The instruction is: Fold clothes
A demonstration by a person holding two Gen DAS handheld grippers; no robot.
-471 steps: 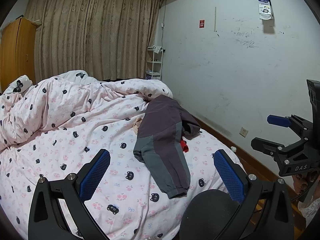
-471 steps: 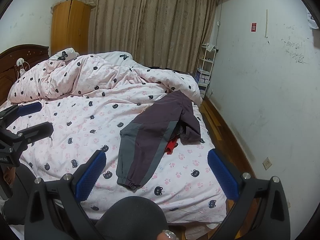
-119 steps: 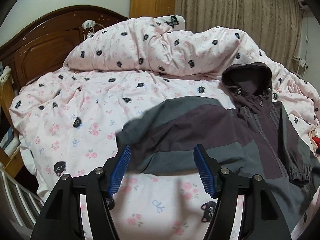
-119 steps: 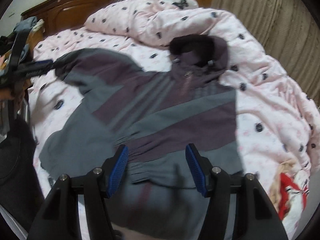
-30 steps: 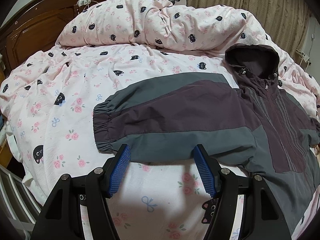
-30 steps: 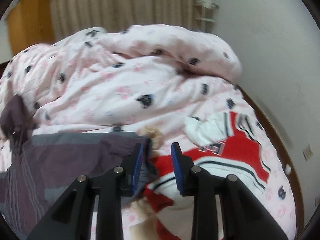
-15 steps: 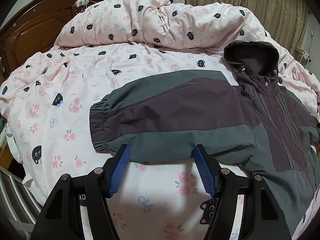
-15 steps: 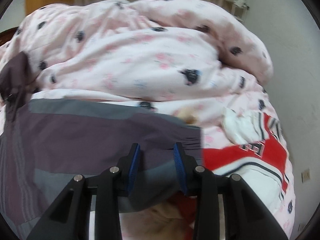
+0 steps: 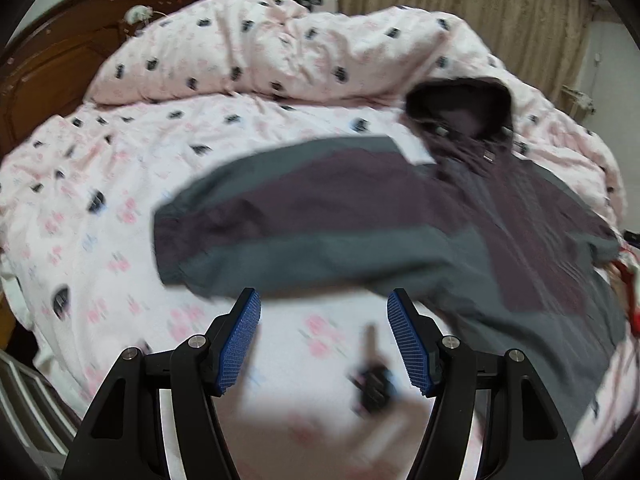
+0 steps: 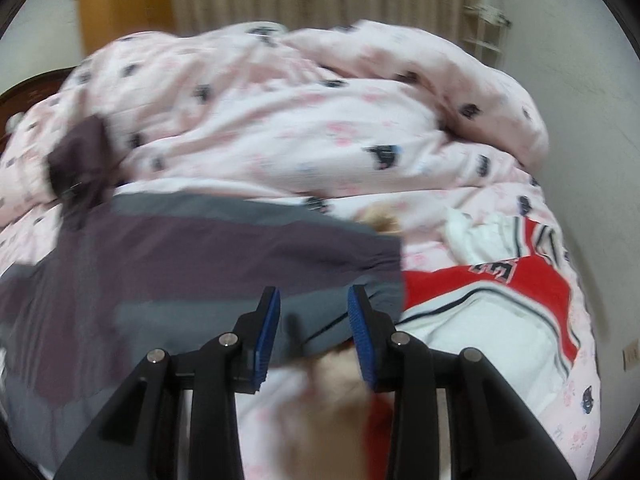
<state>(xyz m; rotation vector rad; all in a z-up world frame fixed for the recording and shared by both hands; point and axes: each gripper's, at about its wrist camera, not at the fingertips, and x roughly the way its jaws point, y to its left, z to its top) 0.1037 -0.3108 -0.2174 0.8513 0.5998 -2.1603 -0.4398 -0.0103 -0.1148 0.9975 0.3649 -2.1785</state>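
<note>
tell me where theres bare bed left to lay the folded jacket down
Bare sheet lies between the headboard, the heaped duvet and the jacket's outstretched sleeve; a narrower strip runs under that sleeve. The other side is crowded: the red and white jersey lies against the second cuff.

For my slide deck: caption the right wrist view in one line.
Right gripper, jaws parted, at the cuff end of the grey-and-purple jacket's sleeve, beside a red-and-white jersey on the pink quilt.

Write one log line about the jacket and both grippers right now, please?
jacket: spread flat on bed | left gripper: open, near sleeve | right gripper: open, around other sleeve's cuff
</note>
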